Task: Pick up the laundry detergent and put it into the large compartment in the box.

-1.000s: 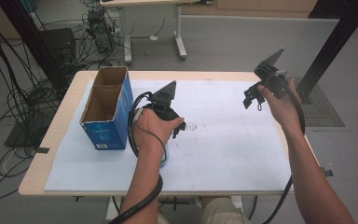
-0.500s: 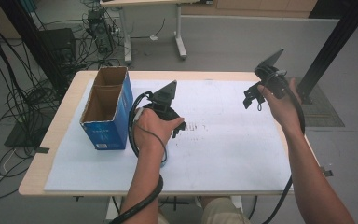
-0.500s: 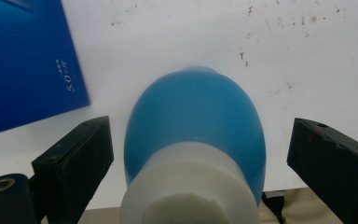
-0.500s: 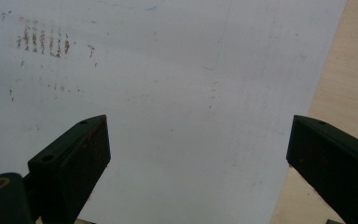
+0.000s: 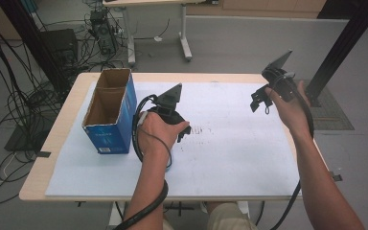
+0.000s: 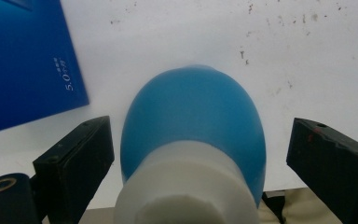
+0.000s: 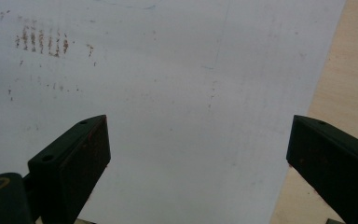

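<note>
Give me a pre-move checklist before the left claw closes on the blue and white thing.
1. Blue and white object sits between the left claw jaws: ok.
2. Left jaws are open, gaps on both sides: ok.
3. Blue box stands apart from the object: ok.
4. Box top is open: ok.
5. Right claw is open, empty, and away from the left: ok.
6. Object's full shape: cannot tell.

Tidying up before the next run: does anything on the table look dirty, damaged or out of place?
The white sheet carries rows of brownish smudges near its middle, like rubbed-in dirt. The blue box stands upright with its top open. The blue-and-white object looks intact.
</note>
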